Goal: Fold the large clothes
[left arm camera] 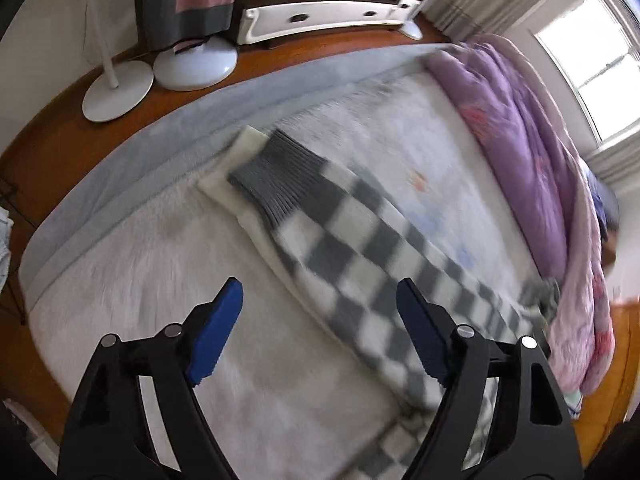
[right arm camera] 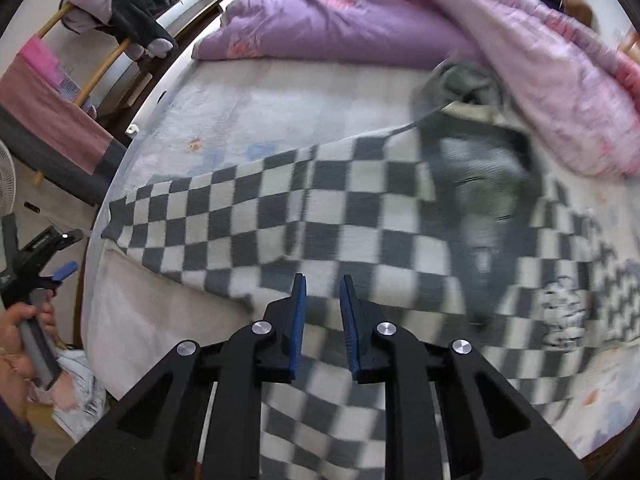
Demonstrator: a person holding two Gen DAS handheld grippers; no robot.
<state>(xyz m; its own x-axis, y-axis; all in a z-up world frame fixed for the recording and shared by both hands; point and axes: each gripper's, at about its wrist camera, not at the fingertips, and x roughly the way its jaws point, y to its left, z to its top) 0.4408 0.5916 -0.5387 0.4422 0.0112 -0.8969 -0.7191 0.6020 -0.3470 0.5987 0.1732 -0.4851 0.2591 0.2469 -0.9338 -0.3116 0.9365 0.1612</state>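
Observation:
A grey-and-white checkered sweater (right arm camera: 320, 216) lies spread on the bed. In the left wrist view its sleeve (left arm camera: 360, 240) runs diagonally, ending in a ribbed grey cuff (left arm camera: 276, 176). My left gripper (left arm camera: 320, 308) is wide open and empty, above the bed beside the sleeve. My right gripper (right arm camera: 322, 296) hovers over the sweater's lower part, its jaws a narrow gap apart with nothing between them. The left gripper (right arm camera: 60, 256) also shows at the left edge of the right wrist view, held in a hand.
A purple and pink quilt (right arm camera: 360, 20) is bunched along the bed's far side. Two white fan bases (left arm camera: 160, 76) stand on the wooden floor (left arm camera: 60, 140) beyond the bed edge. A rack with hanging clothes (right arm camera: 120, 12) stands nearby.

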